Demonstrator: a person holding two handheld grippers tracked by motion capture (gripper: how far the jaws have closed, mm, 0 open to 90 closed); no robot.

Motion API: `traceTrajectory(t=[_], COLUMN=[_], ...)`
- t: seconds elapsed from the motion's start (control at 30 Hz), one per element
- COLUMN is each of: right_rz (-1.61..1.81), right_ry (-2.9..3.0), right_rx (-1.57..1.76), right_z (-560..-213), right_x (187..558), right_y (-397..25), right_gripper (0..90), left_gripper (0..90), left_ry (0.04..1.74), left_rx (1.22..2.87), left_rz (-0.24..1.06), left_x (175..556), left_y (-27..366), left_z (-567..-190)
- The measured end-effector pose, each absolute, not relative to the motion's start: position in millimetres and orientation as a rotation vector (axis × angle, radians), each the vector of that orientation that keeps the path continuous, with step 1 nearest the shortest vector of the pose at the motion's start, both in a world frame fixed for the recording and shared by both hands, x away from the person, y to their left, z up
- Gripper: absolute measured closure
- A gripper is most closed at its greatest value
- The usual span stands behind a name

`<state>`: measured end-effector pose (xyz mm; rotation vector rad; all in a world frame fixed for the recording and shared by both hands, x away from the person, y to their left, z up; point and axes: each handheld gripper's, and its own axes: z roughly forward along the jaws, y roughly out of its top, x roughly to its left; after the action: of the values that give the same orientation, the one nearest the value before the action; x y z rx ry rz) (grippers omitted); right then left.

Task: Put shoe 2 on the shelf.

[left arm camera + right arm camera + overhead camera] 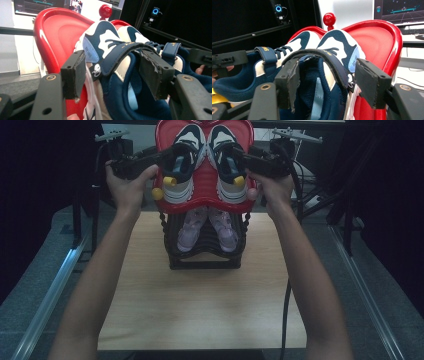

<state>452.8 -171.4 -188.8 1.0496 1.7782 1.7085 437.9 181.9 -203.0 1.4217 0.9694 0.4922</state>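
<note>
A pair of navy and white sneakers stands on the red top tray (202, 190) of a shoe rack. My left gripper (172, 160) (115, 75) is open. Its jaws straddle the outer wall and strap of the left sneaker (184, 147) (102, 37), one pad outside and one over the opening. My right gripper (235, 157) (327, 82) is open in the same way over the right sneaker (223, 145) (337, 42). Each gripper view also shows the other sneaker and, at its edge, the other gripper.
Below the tray, pink shoes (192, 227) sit on a lower tier of the black rack (205, 262). The rack stands at the far end of the wooden table (200, 310). A red knob (329, 18) tops the tray's back, and yellow knobs (170, 181) sit at its front.
</note>
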Motion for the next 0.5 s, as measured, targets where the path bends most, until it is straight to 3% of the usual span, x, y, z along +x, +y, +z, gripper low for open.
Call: traceTrajectory(t=[0.5], right_rz=[1.821], right_ry=[1.738], right_rx=[0.981], right_z=[-201], right_x=[432], right_y=[-189], right_gripper=[37.8], left_gripper=[37.7], left_ry=[0.952], left_rx=[1.413], left_rz=[0.444], left_x=[418], left_y=[207], left_z=[-207])
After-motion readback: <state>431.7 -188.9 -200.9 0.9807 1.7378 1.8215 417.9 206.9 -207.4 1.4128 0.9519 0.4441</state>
